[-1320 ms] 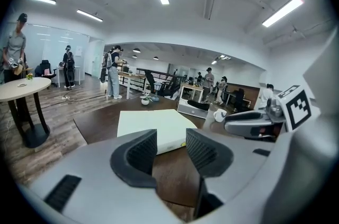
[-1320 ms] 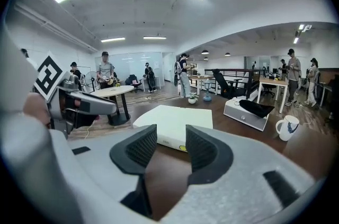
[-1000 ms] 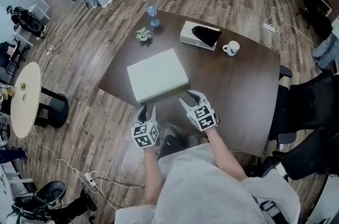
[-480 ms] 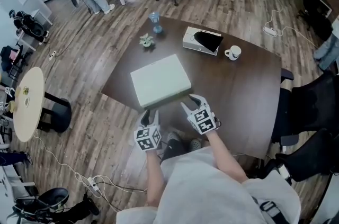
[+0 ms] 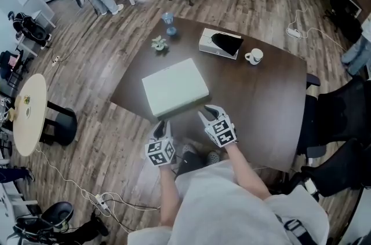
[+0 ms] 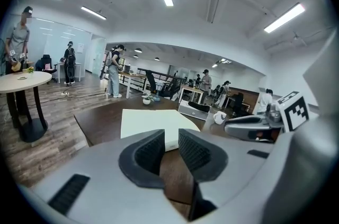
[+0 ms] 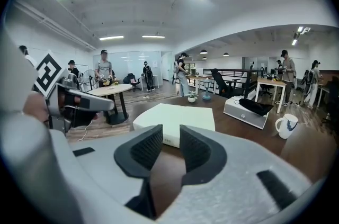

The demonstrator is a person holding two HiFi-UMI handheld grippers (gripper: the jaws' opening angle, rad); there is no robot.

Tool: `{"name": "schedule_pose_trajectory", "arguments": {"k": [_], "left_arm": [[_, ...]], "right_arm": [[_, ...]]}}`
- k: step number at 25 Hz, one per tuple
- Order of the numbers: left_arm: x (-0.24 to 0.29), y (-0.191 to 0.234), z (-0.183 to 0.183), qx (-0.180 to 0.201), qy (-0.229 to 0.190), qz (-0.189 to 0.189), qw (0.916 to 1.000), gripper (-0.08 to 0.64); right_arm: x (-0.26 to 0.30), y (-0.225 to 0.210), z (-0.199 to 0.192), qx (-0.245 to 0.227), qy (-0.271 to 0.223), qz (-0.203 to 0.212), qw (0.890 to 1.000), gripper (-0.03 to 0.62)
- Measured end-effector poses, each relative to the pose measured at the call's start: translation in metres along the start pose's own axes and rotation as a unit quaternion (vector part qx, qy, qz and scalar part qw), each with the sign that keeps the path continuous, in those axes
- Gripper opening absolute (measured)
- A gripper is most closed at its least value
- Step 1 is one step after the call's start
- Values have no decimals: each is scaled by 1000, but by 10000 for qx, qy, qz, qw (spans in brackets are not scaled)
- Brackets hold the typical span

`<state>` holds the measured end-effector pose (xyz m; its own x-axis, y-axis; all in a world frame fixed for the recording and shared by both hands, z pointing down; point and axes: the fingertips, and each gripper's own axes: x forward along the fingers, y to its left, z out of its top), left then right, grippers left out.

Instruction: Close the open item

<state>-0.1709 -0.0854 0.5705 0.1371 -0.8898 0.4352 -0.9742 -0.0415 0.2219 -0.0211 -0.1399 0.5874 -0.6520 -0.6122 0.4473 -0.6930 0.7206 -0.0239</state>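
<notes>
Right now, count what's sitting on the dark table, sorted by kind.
Boxes: 2, the flat white box and the grey box
Mug: 1
Potted plant: 1
Blue glass: 1
Total: 5

- Pale cream flat rectangular box (image 5: 175,86), slab-like, plain top, rounded corners.
- State: shut, lid flat on the base, only a thin seam along the side edge.
- Pose: lying flat, turned askew to the table edges.
- Location: on the dark brown table (image 5: 261,99), at its near-left part, with the box's near long edge close to the table's front edge.
- Both gripper views show its near edge (image 6: 153,125) (image 7: 177,117) straight ahead.
</notes>
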Motion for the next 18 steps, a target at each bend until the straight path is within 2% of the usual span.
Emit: {"name": "schedule_pose_trajectory", "arguments": {"k": [6,14,18], "left_arm": [[-4,7,3,-32,-28,97,9999,27],[-8,11,7,-68,-122,124,9998,5],[-9,14,6,-74,-108,180,9998,5]], "right_arm": [[1,2,0,13,-11,28,10000,67],[4,9,4,71,-38,120,9999,2],[5,10,3,86,-51,161,9998,2]]}}
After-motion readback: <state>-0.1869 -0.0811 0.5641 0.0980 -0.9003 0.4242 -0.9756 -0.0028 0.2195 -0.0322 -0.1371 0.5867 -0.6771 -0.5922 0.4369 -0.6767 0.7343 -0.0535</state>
